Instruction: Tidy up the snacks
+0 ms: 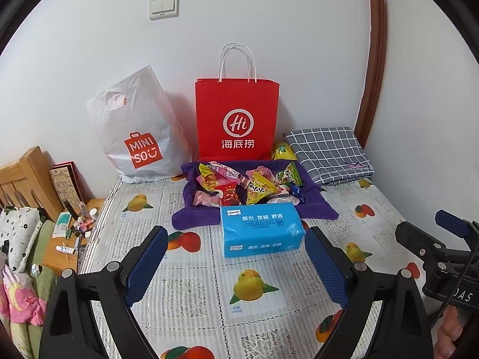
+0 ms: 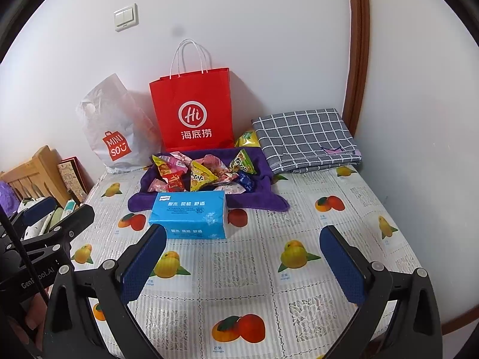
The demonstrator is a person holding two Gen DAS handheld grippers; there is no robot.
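Both wrist views look forward and downward over their own tongs, close above the surface (image 1: 209, 269). They share the blue tissue pack (image 1: 260, 227) (left view sits nearer it) and the red paper bag (image 2: 193, 110) at the wall.

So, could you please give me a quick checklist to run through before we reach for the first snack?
1. Left gripper jaws open and empty: ok.
2. Right gripper jaws open and empty: ok.
3. Snack packets gathered on the purple cloth, in plain view: ok.
4. Straight path to the packets: not ok; the blue tissue pack lies directly in front of the pile.
5. Red paper bag upright against the wall: ok; whether its mouth is open: cannot tell.
6. Stray yellow packet between bag and checked cloth, partly hidden: cannot tell if reachable.
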